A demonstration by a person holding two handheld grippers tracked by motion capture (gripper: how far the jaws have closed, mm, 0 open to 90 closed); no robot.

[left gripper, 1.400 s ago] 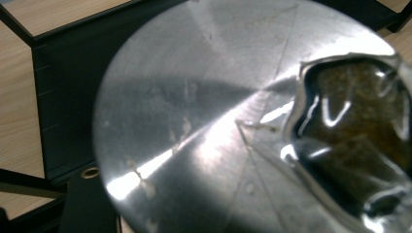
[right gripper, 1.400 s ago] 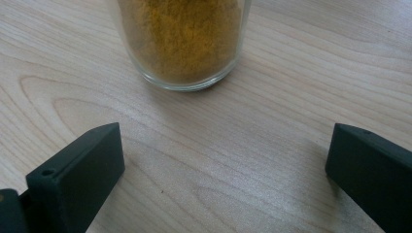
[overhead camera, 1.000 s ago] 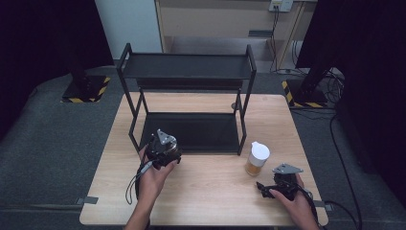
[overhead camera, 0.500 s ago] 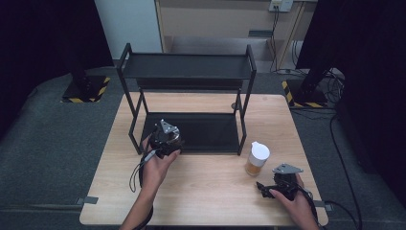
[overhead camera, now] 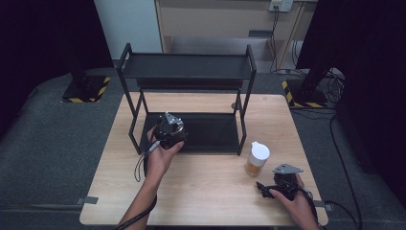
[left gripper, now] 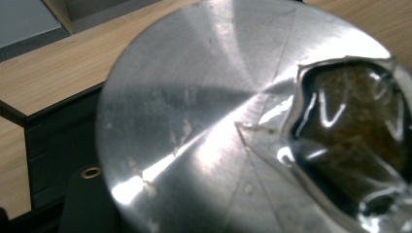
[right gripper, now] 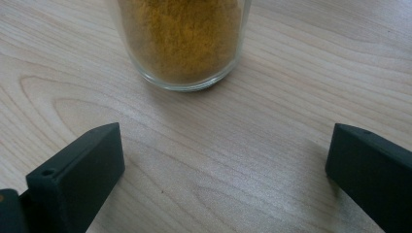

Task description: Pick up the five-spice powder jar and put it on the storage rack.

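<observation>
A: Start at the left. What has changed there?

B: In the high view the left gripper (overhead camera: pixel 168 130) has moved forward and a little to the right since a second ago. Then it hung over the bare wood in front of the rack (overhead camera: pixel 186 72); now it sits over the front edge of the rack's black lower shelf (overhead camera: pixel 210 132), with the person's left hand (overhead camera: pixel 160 155) behind it.

A: Is it holding anything?

B: Its own view shows a round metal can (left gripper: pixel 233 126) pressed right up against the camera, foil seal torn open at one side with dark brownish contents inside. The can hides the jaws, so I cannot tell whether the tongs are clamped on it or how wide they stand. Behind the can you see the black shelf edge and the wooden table (left gripper: pixel 53 73).

A: And moving right?

B: The spice jar (overhead camera: pixel 257 158) with the white cap stands upright on the table, just in front of the rack's right front leg, same spot as before. The right gripper view shows its glass base (right gripper: pixel 182 43) full of yellow powder.

A: The right gripper?

B: The right gripper (overhead camera: pixel 280 184) has stayed put near the table's front right corner, close to the jar but not touching it. Its tongs are spread wide and empty, pointing at the jar, with bare wood between them.
</observation>
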